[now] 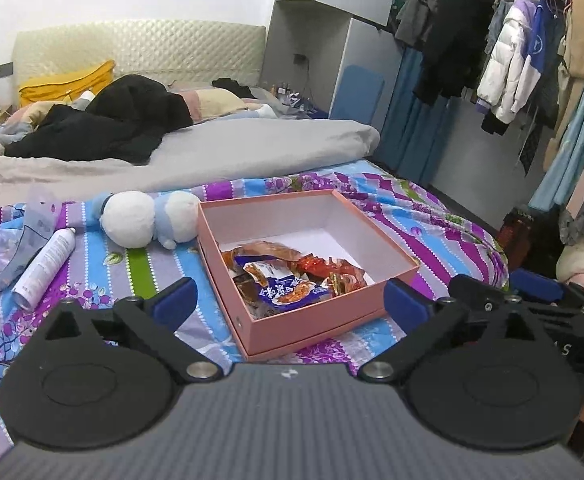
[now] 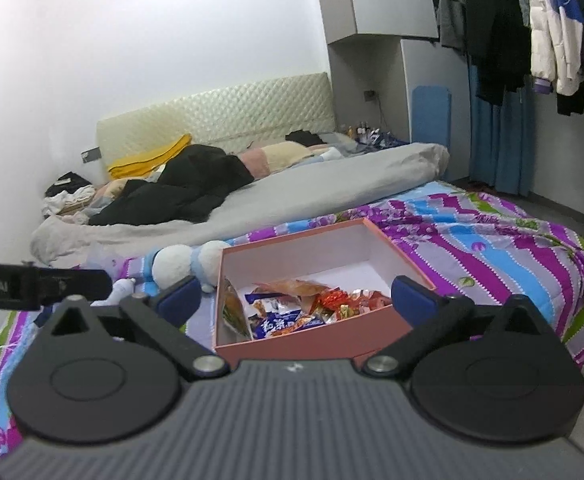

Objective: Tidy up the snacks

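Observation:
A pink open box [image 1: 252,320] sits on the striped bedspread and also shows in the right wrist view [image 2: 311,344]. Several snack packets lie in its near corner, among them a blue packet [image 1: 290,290] [image 2: 280,322] and red and orange wrappers [image 1: 323,268] [image 2: 331,300]. My left gripper [image 1: 290,300] is open and empty, held above the box's near side. My right gripper [image 2: 297,296] is open and empty, also just before the box. The right gripper's body [image 1: 531,304] shows at the right of the left wrist view.
A white and blue plush toy [image 1: 148,218] [image 2: 184,264] lies left of the box. A white spray can [image 1: 44,266] and a crumpled plastic bag [image 1: 8,240] lie further left. A grey duvet [image 1: 232,152] and black clothes [image 1: 108,124] lie behind. Hanging clothes [image 1: 511,56] are on the right.

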A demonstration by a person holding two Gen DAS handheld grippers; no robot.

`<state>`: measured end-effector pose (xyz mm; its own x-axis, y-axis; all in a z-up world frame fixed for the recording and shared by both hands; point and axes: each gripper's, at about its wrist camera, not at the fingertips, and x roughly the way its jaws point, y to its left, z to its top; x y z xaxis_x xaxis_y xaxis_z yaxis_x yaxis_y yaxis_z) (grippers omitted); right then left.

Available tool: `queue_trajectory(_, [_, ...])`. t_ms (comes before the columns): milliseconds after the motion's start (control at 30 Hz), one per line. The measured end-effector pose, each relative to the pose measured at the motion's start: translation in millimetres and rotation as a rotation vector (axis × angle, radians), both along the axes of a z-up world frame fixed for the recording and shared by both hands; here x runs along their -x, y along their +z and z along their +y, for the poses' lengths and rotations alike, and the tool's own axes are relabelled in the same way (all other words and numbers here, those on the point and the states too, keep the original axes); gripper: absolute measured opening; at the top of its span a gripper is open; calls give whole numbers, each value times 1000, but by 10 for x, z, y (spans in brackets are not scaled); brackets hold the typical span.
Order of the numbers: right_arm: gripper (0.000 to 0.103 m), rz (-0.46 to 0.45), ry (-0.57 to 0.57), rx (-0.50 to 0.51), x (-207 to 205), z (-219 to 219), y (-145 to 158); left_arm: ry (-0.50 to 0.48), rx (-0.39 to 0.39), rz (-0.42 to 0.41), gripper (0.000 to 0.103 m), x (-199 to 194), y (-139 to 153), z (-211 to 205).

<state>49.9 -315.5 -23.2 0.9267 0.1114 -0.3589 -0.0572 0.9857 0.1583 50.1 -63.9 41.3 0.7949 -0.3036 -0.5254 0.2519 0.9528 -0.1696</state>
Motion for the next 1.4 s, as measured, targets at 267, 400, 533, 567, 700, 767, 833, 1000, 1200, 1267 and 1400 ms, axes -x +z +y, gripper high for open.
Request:
queue_trajectory(267, [103, 9, -10, 12, 7, -16, -17, 12, 11, 7, 102, -43, 11, 42])
queue_trajectory(400, [103, 2, -19, 11, 22, -10, -13, 15, 8, 7, 102, -45, 5, 40])
queue_trajectory(533, [103, -1, -16, 11, 32, 4, -18, 17, 16, 10, 102, -34, -2, 46])
queue_trajectory(567, [103, 0, -13, 13, 26, 6, -20, 12, 19, 10, 102, -30, -2, 46])
queue_trajectory(700, [103, 8, -1, 12, 32, 17, -46, 16, 7, 16, 102, -30, -23, 40])
queue_trajectory(767, [103, 13, 1, 11, 31, 33, -51, 24, 4, 16, 102, -25, -21, 33])
queue_trajectory(833, [103, 13, 2, 8, 33, 35, -50, 27, 6, 22, 102, -29, -22, 34])
queue_trajectory(1000, [103, 15, -4, 6, 38, 18, -50, 29, 10, 36, 102, -56, -41, 29])
queue_trajectory(1200, [103, 20, -8, 9, 33, 23, -59, 34, 0, 41, 102, -79, -57, 20])
queue_trajectory(1267, [103, 24, -10, 5, 13, 35, -60, 35, -14, 38, 102, -79, -57, -1])
queue_trajectory(1400, [103, 29, -11, 3, 7, 28, -78, 35, -22, 41, 102, -108, -62, -18])
